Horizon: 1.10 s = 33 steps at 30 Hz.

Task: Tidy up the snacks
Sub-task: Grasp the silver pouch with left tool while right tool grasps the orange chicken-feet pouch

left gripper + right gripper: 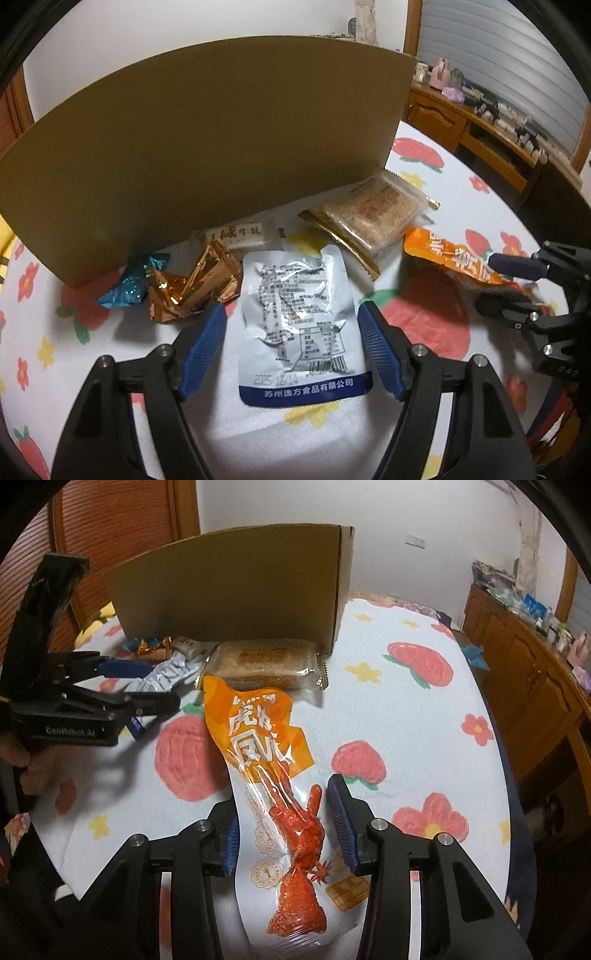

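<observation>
The left gripper (291, 314) stands spread wide over a silver pouch (299, 328), which lies flat on the flowered tablecloth (424, 325) between the two blue pads (205, 350). Neither pad touches the pouch (a strip of cloth shows on each side), so the fingers are released and grasp nothing. Just beyond the left fingertip sits a crumpled gold wrapper (195, 288), with a teal foil wrapper (135, 282) beside it further to that side. Straight ahead of the fingers, past the pouch, a small white bar (240, 236) lies against the foot of an upright cardboard box (207, 147). Ahead and toward the right fingertip rests a clear-wrapped rice cake (369, 218), near the box's corner.

The right gripper (286, 812) is likewise parted, its fingers on either side of a long orange packet (273, 782) holding a red chicken foot. The packet lies on the cloth between the pads and runs forward well past the fingertips. Whether the left pad touches the packet's edge cannot be told; the right pad stands apart from it. The packet's far end reaches close to the rice cake (267, 662), which lies just in front of the box (236, 587).

A wooden cabinet (517, 657) stands off to the right of the fingers.
</observation>
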{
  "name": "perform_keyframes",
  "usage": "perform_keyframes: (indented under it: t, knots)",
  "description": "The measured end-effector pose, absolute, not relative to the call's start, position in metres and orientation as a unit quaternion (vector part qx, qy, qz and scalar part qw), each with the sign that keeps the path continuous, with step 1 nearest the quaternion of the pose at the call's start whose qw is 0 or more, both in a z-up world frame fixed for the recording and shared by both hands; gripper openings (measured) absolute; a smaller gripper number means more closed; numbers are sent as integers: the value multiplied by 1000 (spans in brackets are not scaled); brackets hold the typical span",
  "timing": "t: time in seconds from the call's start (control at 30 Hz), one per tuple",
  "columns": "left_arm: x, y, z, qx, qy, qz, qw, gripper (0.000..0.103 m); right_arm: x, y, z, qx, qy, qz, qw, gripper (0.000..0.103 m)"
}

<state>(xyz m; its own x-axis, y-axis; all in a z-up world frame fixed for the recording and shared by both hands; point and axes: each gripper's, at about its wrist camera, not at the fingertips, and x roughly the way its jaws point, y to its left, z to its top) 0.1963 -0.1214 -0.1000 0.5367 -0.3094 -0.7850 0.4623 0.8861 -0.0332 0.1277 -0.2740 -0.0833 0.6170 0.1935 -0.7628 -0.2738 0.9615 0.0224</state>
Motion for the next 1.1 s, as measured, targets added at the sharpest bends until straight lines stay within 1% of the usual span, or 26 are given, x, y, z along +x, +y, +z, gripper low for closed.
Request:
perform_keyframes:
  t: [0.07, 0.1, 0.13, 0.17, 0.2, 0.37, 0.7, 1.0, 1.03, 1.07, 1.1]
  knots:
    - [196, -123, -100, 92, 427, -223, 872, 74, 127, -272, -83, -50, 415, 129, 899, 44]
    - [197, -123, -100, 91, 427, -223, 872, 71, 127, -272, -83, -52, 414, 127, 900, 46]
    - [198, -123, -100, 91, 426, -222, 873, 68, 127, -271, -83, -52, 414, 128, 900, 49]
    - [197, -123, -99, 91, 424, -222, 873, 62, 128, -271, -84, -51, 414, 129, 900, 52]
    - [198, -123, -99, 91, 426, -223, 872, 61, 128, -271, -84, -51, 415, 132, 899, 54]
    - [193, -118, -98, 94, 425, -225, 872, 60, 129, -267, -85, -59, 412, 129, 900, 61]
    - [166, -105, -81, 80, 399, -240, 881, 60, 131, -269, -85, -56, 415, 131, 899, 66]
    - [141, -100, -60, 65, 372, -259, 889, 60, 134, -266, -84, -57, 420, 130, 896, 65]
    - [138, -99, -57, 64, 369, -260, 890, 60, 135, -267, -84, -56, 422, 128, 896, 62]
    - [137, -98, -55, 63, 367, -261, 890, 60, 135, -267, -83, -57, 424, 126, 895, 54]
    - [136, -98, -54, 64, 365, -262, 891, 60, 136, -266, -82, -57, 426, 127, 894, 51]
